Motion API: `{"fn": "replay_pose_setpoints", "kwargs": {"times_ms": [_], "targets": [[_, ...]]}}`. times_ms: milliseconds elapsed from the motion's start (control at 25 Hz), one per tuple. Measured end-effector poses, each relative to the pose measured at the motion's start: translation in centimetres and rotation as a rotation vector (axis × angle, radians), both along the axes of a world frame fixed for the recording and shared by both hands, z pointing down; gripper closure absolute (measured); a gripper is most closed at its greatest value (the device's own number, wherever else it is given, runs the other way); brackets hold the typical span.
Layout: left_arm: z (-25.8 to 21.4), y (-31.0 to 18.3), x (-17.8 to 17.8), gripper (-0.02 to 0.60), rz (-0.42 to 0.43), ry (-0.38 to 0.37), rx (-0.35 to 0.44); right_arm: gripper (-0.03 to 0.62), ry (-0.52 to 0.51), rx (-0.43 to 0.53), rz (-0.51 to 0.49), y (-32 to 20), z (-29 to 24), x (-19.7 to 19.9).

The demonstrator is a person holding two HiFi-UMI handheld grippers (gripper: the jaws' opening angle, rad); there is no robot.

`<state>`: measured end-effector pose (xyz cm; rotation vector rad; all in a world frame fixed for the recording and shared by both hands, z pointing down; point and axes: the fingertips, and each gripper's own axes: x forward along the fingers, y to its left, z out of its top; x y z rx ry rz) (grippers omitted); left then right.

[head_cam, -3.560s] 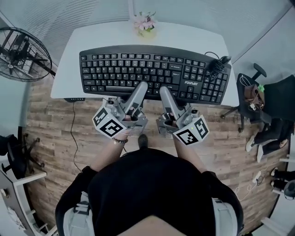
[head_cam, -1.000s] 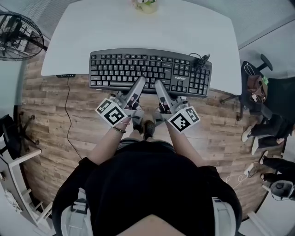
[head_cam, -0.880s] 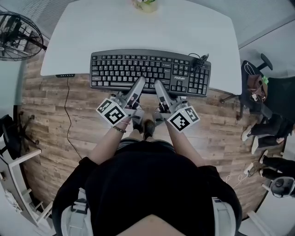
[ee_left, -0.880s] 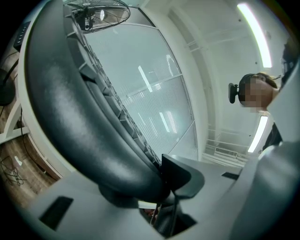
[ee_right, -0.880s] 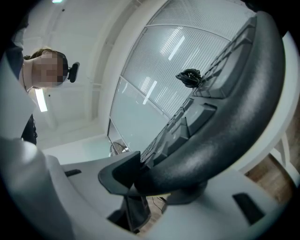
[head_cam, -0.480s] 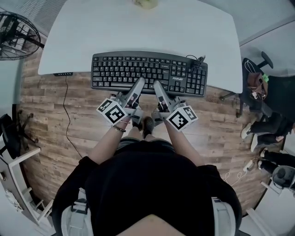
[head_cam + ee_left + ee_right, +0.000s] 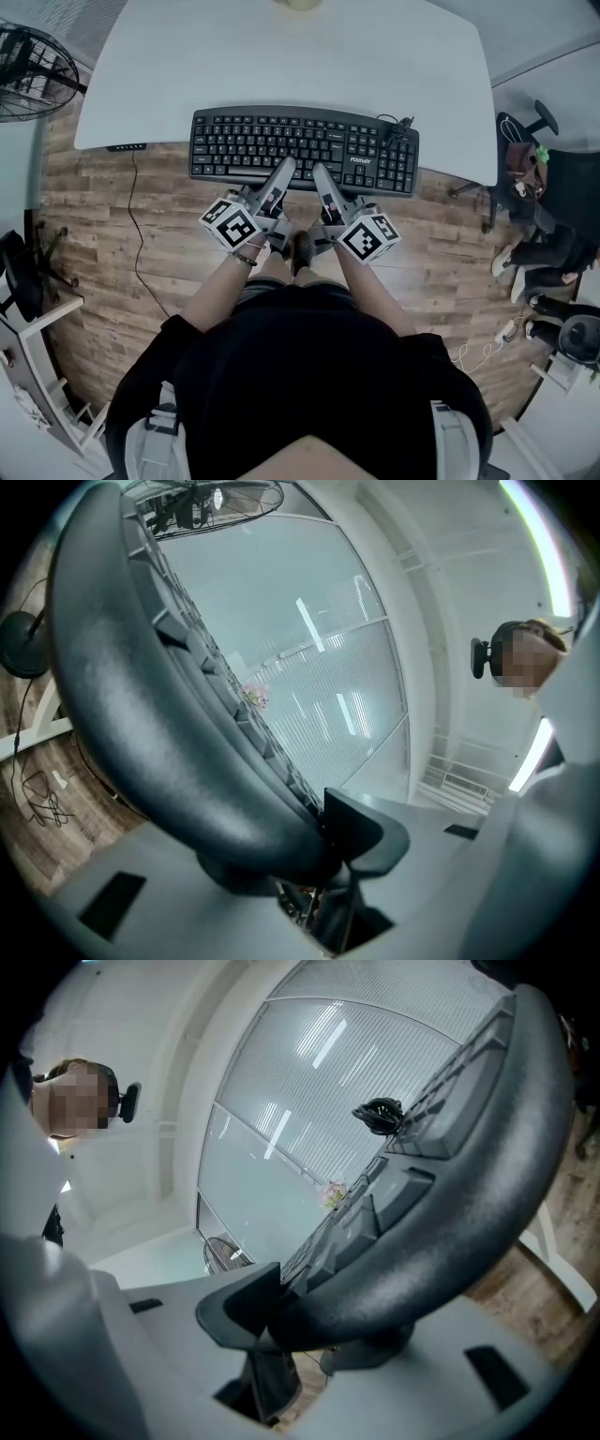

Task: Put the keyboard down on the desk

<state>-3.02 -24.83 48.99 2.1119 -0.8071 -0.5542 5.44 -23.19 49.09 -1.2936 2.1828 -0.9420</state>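
Keyboard (image 7: 305,150), long axis left-right, keys up, along desk (image 7: 281,66) edge

white desk (image 7: 187,75), rounded corners; small pot (image 7: 298,3) at far edge, half out of view. wood plank floor (image 7: 94,244) around it: fan (image 7: 33,70) at left, thin cable (image 7: 139,225) trailing down from desk.

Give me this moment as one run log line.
left hand-held gripper: shut on keyboard front edge | right hand-held gripper: same | keyboard: over desk near edge, contact unclear
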Motion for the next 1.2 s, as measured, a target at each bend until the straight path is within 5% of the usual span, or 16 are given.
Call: {"fn": "replay_pose_setpoints", "kwargs": {"times_ms": [1200], "targets": [[4.5,0.1,0.2,0.426,0.017,-0.034,-0.116,0.422,-0.060,-0.141,0.004,0.2,4.7,0.2]]}}
